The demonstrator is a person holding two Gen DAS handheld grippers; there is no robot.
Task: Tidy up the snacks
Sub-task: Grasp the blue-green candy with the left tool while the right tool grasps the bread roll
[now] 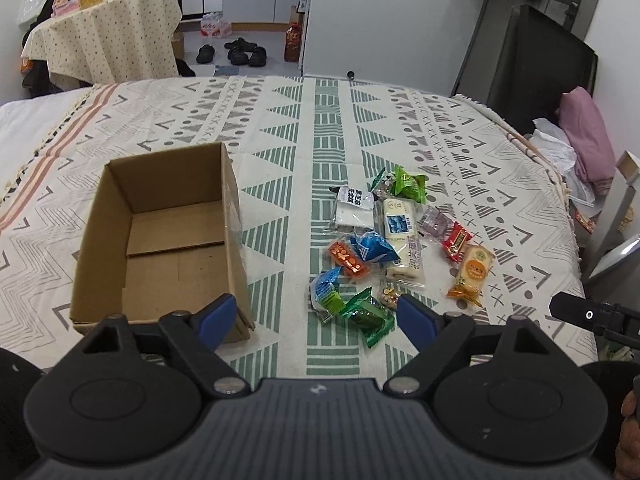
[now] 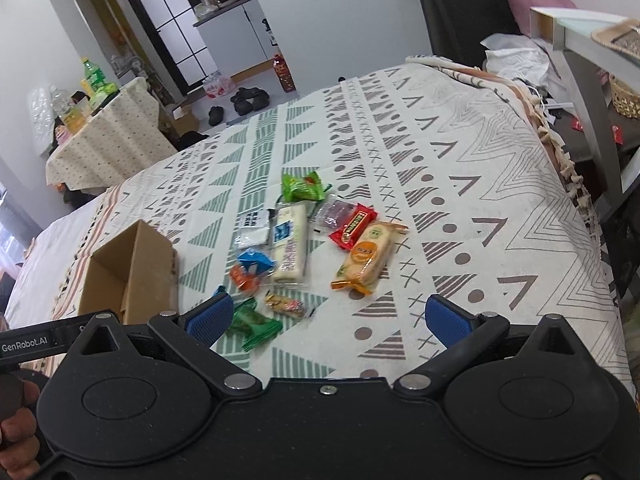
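An open cardboard box (image 1: 93,240) (image 2: 150,276) sits empty on the patterned bedspread (image 1: 280,128), left of a loose pile of snack packets. The pile holds a long white packet (image 1: 402,240) (image 2: 290,244), an orange cracker pack (image 1: 472,274) (image 2: 366,258), a red bar (image 1: 456,242) (image 2: 354,226) and a blue packet (image 1: 372,248) (image 2: 254,262). My left gripper (image 1: 316,312) hovers open over the pile's near edge. A dark green packet (image 1: 366,316) (image 2: 254,324) lies between its blue pads, untouched. My right gripper (image 2: 328,314) stands open above the cloth, just short of the cracker pack, holding nothing.
The bedspread's fringed right edge (image 2: 568,168) drops to a cluttered side area with a pink cushion (image 1: 586,140). Beyond the far edge are shoes (image 1: 240,50) on the floor and a cloth-covered table (image 1: 108,36) at the back left. A hand (image 2: 16,428) shows at the lower left.
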